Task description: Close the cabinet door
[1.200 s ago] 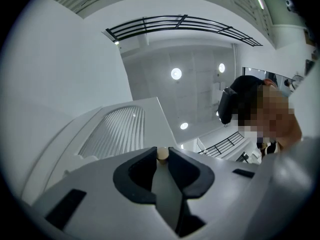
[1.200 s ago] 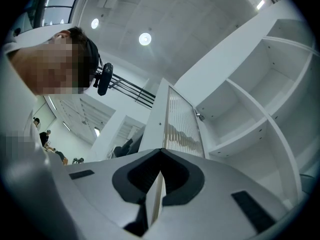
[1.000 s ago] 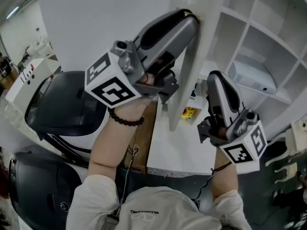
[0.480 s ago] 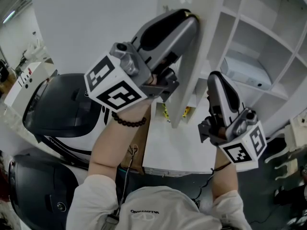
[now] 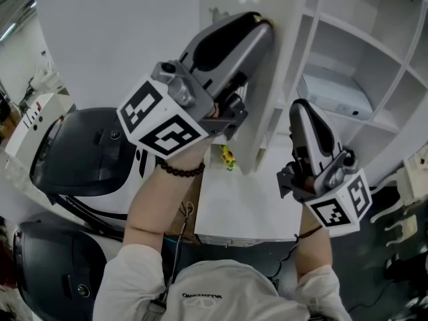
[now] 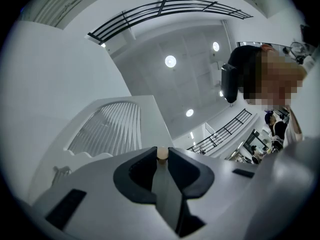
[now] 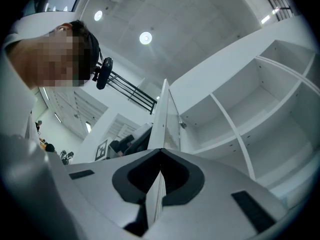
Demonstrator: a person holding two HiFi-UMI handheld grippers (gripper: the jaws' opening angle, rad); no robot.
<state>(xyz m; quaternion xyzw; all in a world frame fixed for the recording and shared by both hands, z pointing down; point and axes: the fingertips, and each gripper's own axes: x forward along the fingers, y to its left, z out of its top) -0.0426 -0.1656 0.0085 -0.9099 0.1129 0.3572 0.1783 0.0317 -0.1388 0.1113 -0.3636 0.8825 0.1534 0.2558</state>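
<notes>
The left gripper (image 5: 259, 24) and the right gripper (image 5: 299, 107) both pinch the thin edge of the white cabinet door (image 5: 262, 122). Open shelves (image 5: 354, 55) are beside it.

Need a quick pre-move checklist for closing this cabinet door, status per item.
1. Cabinet door shut: not ok, stands ajar.
2. Left gripper pinching its knob: ok.
3. Right gripper clamped on the door's edge: cannot tell; the edge runs between its fingers.
4. White box inside clear of the swing: cannot tell.
5. Yellow item by the door's lower corner clear of it: cannot tell.
</notes>
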